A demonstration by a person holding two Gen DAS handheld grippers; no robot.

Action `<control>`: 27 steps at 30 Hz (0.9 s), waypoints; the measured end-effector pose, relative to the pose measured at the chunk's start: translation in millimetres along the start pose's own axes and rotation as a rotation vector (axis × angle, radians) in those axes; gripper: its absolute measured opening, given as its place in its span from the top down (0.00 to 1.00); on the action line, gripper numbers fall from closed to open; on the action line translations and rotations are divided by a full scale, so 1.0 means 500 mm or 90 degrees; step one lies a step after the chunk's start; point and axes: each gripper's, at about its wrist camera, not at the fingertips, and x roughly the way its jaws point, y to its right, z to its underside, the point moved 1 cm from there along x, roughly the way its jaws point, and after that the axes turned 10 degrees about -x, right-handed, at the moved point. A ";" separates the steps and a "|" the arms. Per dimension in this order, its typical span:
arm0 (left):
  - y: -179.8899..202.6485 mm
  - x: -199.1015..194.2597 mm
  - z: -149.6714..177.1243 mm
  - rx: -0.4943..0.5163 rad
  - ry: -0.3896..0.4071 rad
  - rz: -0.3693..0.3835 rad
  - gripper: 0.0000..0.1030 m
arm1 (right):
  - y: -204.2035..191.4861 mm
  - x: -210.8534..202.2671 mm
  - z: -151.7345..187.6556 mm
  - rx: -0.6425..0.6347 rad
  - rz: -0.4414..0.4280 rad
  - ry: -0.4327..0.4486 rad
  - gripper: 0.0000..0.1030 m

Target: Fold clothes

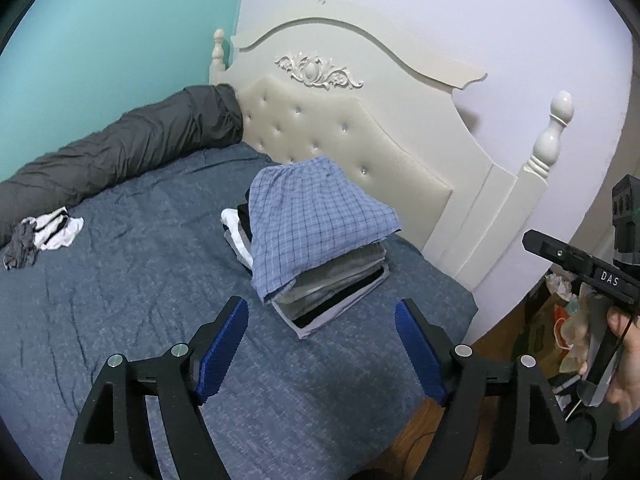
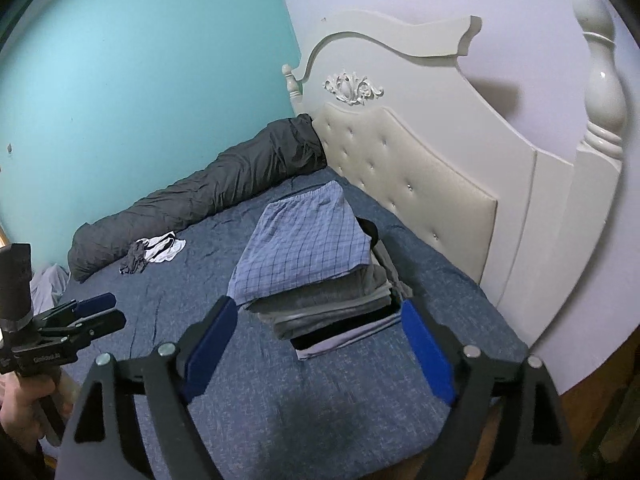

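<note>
A stack of folded clothes (image 1: 332, 292) (image 2: 332, 312) sits on the blue bed near the headboard. A blue checked garment (image 1: 316, 220) (image 2: 304, 248) lies folded on top of it. A small heap of unfolded grey and white clothes (image 1: 44, 236) (image 2: 152, 252) lies at the far side by the bolster. My left gripper (image 1: 320, 344) is open and empty, hovering just short of the stack; it also shows in the right wrist view (image 2: 100, 312). My right gripper (image 2: 316, 340) is open and empty in front of the stack.
A long dark grey bolster (image 1: 120, 148) (image 2: 208, 196) runs along the teal wall. The cream tufted headboard (image 1: 360, 136) (image 2: 420, 168) stands behind the stack. Bags and clutter (image 1: 560, 320) sit on the wooden floor past the bed's right edge.
</note>
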 end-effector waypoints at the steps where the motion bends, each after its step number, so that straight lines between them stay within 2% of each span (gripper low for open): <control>1: 0.001 -0.007 0.003 0.002 0.005 -0.003 0.19 | -0.003 -0.006 0.004 0.004 0.001 0.004 0.15; 17: -0.007 -0.082 0.065 0.001 0.047 -0.004 0.00 | -0.084 -0.091 0.074 -0.012 0.050 0.044 0.06; 27: -0.016 -0.133 0.100 -0.002 0.076 -0.016 0.00 | -0.128 -0.129 0.115 -0.020 0.056 0.067 0.03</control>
